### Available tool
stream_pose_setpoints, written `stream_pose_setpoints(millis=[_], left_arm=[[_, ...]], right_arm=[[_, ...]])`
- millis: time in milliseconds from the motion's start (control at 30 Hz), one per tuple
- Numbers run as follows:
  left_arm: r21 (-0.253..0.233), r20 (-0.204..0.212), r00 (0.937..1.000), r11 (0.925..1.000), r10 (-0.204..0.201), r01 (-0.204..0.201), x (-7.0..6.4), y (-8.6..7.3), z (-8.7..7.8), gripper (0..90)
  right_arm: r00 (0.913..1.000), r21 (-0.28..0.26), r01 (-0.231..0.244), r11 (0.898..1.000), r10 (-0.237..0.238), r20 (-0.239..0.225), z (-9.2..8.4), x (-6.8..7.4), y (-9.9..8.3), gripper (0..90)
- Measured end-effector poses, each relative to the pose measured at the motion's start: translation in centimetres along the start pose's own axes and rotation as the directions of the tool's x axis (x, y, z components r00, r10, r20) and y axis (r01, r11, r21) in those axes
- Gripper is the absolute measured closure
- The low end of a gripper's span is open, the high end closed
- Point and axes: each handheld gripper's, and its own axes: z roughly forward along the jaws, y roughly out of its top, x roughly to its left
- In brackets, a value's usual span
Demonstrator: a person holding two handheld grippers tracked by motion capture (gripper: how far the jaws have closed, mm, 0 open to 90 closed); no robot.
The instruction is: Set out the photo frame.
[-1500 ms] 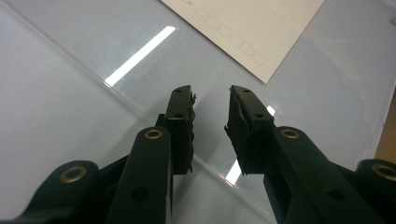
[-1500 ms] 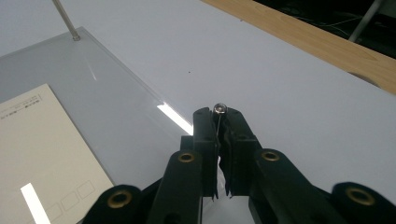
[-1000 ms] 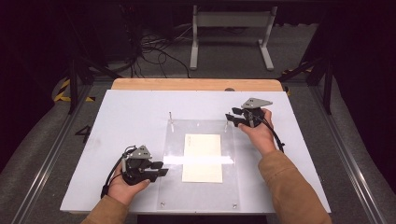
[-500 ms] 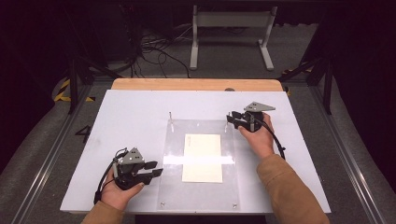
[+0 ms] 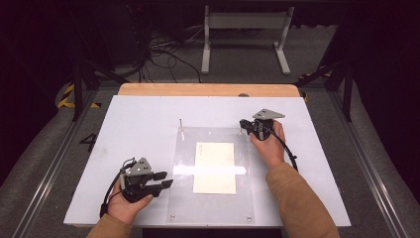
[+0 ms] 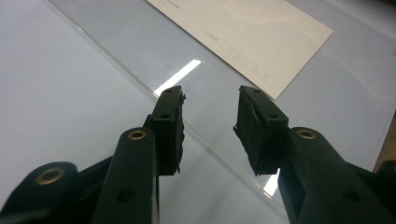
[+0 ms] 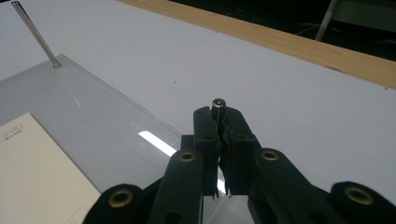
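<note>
A cream envelope [image 5: 214, 167] [image 6: 243, 32] [image 7: 37, 168] lies flat on a clear acrylic plate [image 5: 183, 198] [image 6: 327, 70] [image 7: 93, 107] in the middle of the white table. Thin upright posts rise from the plate's two far corners. My right gripper [image 5: 243, 124] [image 7: 218, 114] is shut on the far right post [image 7: 218, 101], whose rounded tip pokes out above the jaws. The far left post [image 5: 181, 128] [image 7: 35, 35] stands free. My left gripper [image 5: 166, 179] [image 6: 210, 100] is open at the plate's left edge, low over it, holding nothing.
The white table top [image 5: 138, 129] has a wooden strip [image 5: 208, 89] along its far edge. Behind it are a white stand [image 5: 245, 29] and cables [image 5: 163, 49] on the dark floor. Black rails run down both sides of the table.
My left gripper has drawn back slightly to the left, away from the envelope, still open. My right gripper has stayed shut at the far right post.
</note>
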Motion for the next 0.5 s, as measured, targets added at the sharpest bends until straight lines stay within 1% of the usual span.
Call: stream_pose_setpoints(millis=[100, 133, 200, 233, 267, 367, 400, 433, 467, 500], left_arm=[[-0.008, -0.001, 1.0, 0.9999, -0.006, 0.006, -0.1, 0.0, -0.1, 61.5], [-0.008, 0.001, 0.9999, 0.9999, -0.011, 0.011, 0.0, -0.1, -0.1, 61.4], [-0.007, 0.001, 0.9999, 0.9999, -0.012, 0.012, 0.1, -0.1, -0.1, 61.4], [-0.008, -0.007, 0.9999, 0.9999, -0.007, 0.007, 0.1, -0.1, -0.2, 61.5], [-0.009, -0.008, 0.9999, 0.9999, -0.014, 0.014, 0.1, -0.1, -0.2, 61.6], [-0.017, -0.011, 0.9999, 0.9998, -0.013, 0.013, 0.3, -0.1, -0.3, 61.4], [-0.021, -0.027, 0.9996, 0.9997, -0.012, 0.012, 0.6, -0.2, -0.5, 61.2], [-0.024, -0.022, 0.9993, 0.9993, -0.031, 0.03, 0.7, -0.3, -0.6, 60.6], [-0.033, -0.033, 0.9988, 0.9988, -0.037, 0.036, 0.8, -0.4, -0.7, 59.6], [-0.04, -0.041, 0.9987, 0.9987, -0.032, 0.03, 1.1, -0.4, -0.9, 57.9]], right_arm=[[0.9991, -0.014, -0.034, 0.999, 0.034, -0.025, 0.1, -0.5, -0.3, 85.4], [0.9971, -0.015, -0.064, 0.998, 0.063, -0.044, 0.2, -0.8, -0.3, 85.3], [0.9966, -0.012, -0.067, 0.998, 0.066, -0.049, 0.3, -0.9, -0.3, 85.4], [0.9954, -0.011, -0.08, 0.997, 0.079, -0.054, 0.4, -1.0, -0.3, 85.3], [0.9935, -0.009, -0.096, 0.995, 0.095, -0.062, 0.5, -1.2, -0.3, 85.3], [0.99, -0.01, -0.124, 0.992, 0.123, -0.068, 0.8, -1.4, -0.4, 85.3], [0.9884, -0.01, -0.137, 0.991, 0.136, -0.068, 0.8, -1.4, -0.5, 85.3], [0.9878, -0.01, -0.141, 0.99, 0.14, -0.068, 0.9, -1.5, -0.5, 85.3], [0.9863, -0.004, -0.15, 0.989, 0.149, -0.071, 0.9, -1.5, -0.4, 85.4], [0.9848, 0.001, -0.157, 0.988, 0.157, -0.074, 1.0, -1.6, -0.4, 85.4]])
